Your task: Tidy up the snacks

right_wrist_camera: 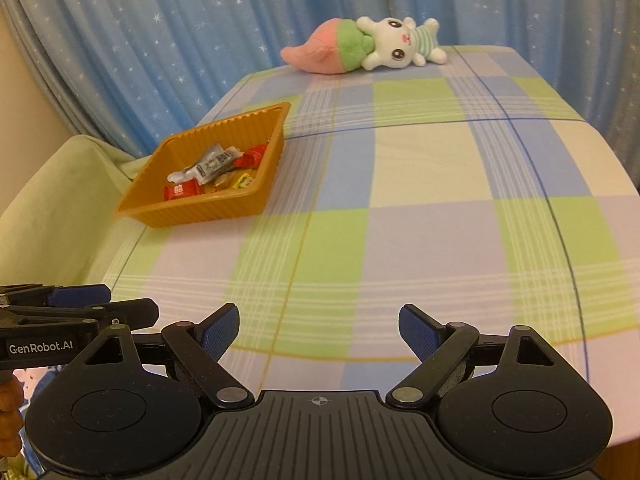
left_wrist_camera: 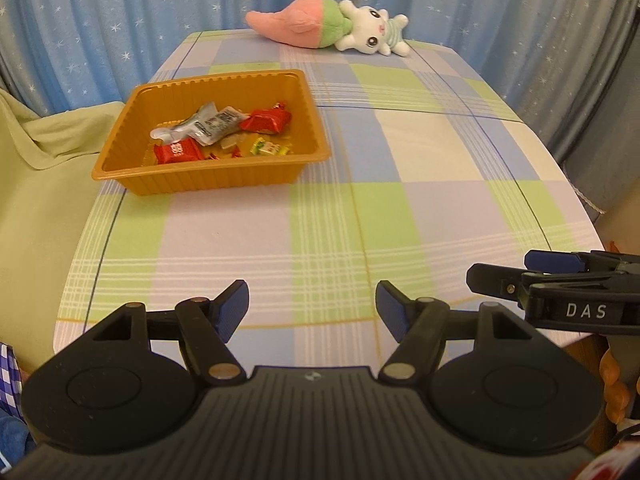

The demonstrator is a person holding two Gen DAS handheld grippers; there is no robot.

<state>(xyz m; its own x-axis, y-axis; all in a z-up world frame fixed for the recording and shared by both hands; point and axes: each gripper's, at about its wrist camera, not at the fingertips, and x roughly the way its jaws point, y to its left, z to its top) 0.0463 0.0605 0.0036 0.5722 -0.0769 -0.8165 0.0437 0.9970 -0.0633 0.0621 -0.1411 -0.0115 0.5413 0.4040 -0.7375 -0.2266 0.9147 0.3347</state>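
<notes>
An orange plastic tray [left_wrist_camera: 120, 160] [right_wrist_camera: 256, 128] sits on the left part of the checked tablecloth. Inside it lie several wrapped snacks: a red packet [left_wrist_camera: 178, 151] [right_wrist_camera: 182, 191], a silver wrapper [left_wrist_camera: 208, 124] [right_wrist_camera: 212, 166], another red wrapper [left_wrist_camera: 266, 119] [right_wrist_camera: 252, 155] and a yellow-green one [left_wrist_camera: 270, 147] [right_wrist_camera: 244, 181]. My left gripper [left_wrist_camera: 312, 308] hangs open over the near table edge, nothing between its blue pads. My right gripper [right_wrist_camera: 319, 330] is open and empty too, well short of the tray. Each gripper shows sideways in the other's view.
A plush toy, a white bunny with a pink and green carrot [left_wrist_camera: 328, 26] [right_wrist_camera: 360, 46], lies at the table's far edge. Blue starry curtains hang behind. A pale green cloth [left_wrist_camera: 44, 184] [right_wrist_camera: 56, 200] covers furniture left of the table.
</notes>
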